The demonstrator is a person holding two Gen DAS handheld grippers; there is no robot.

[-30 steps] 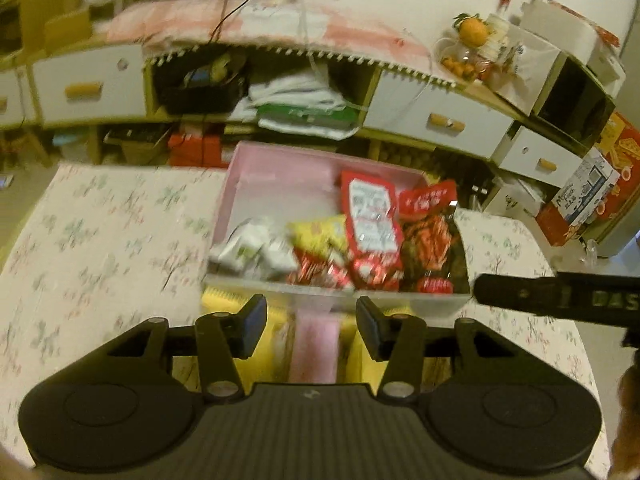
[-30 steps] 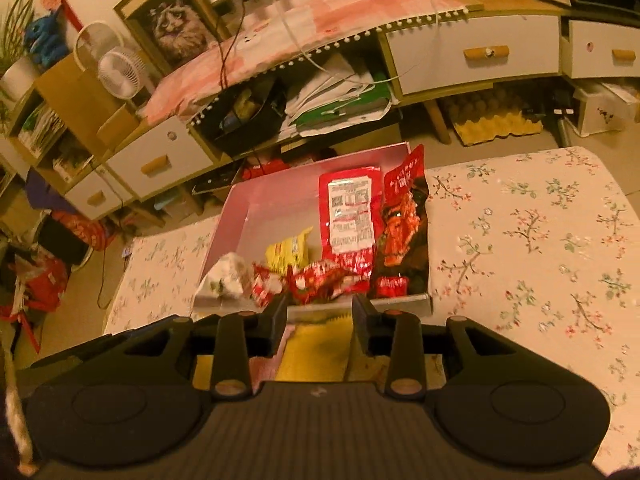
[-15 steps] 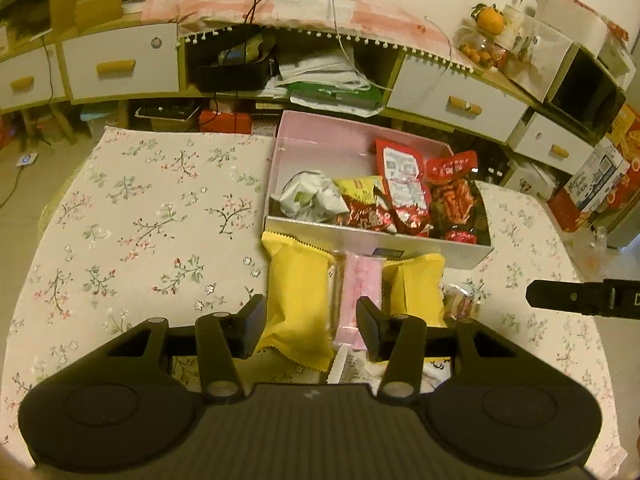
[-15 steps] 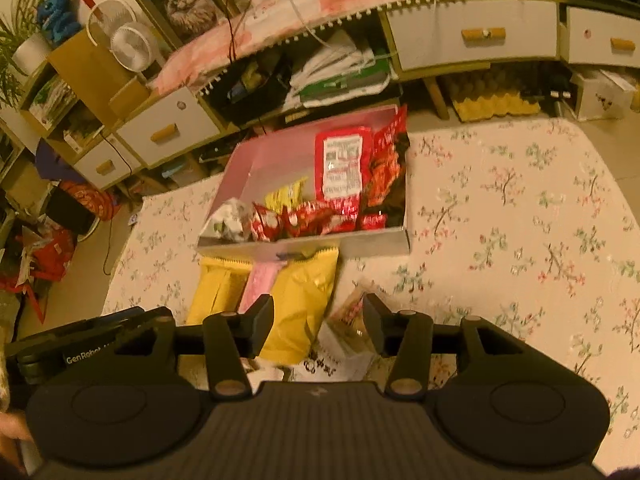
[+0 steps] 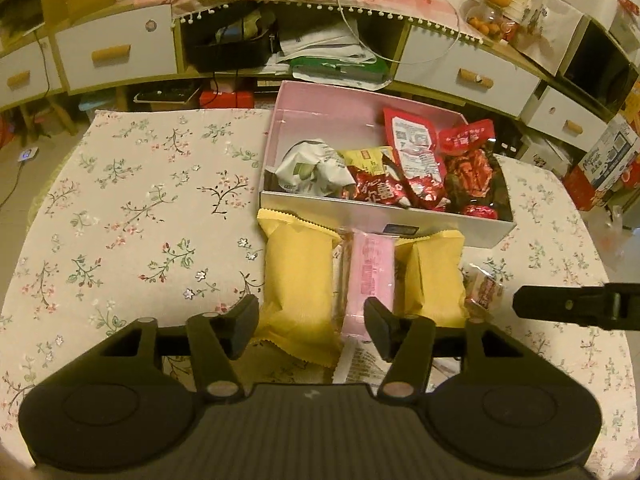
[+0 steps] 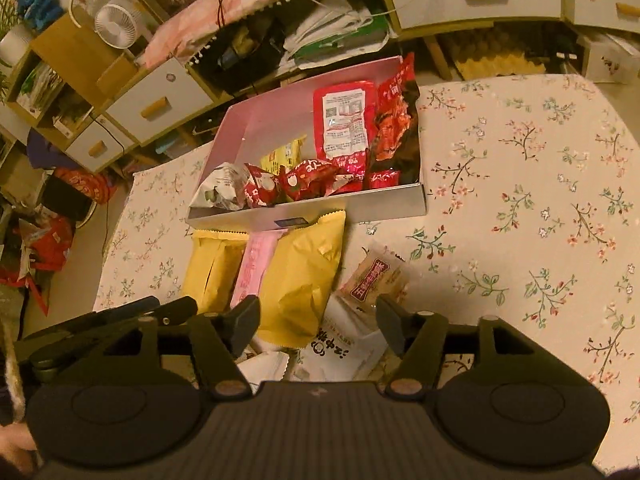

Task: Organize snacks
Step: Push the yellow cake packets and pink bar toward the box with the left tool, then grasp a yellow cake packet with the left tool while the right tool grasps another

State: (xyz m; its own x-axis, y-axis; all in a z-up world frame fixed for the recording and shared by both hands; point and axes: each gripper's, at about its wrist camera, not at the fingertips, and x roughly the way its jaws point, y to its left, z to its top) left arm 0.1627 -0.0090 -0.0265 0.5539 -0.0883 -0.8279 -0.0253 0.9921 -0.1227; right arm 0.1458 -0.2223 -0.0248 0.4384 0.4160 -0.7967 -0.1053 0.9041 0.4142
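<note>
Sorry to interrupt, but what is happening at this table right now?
A person is sorting snacks with two handheld grippers. The pink box already holds several packets. The left gripper hangs over a yellow packet, the right gripper over another yellow packet; both jaws are opening, holding nothing.

On the surface (image 5: pixel 152 208) the box (image 5: pixel 384 222) sits far, packets (image 5: pixel 400 176) inside it. Three packs (image 5: pixel 298 280) lie side by side against its near wall, a small wrapped snack (image 5: pixel 482 290) to their right.
</note>
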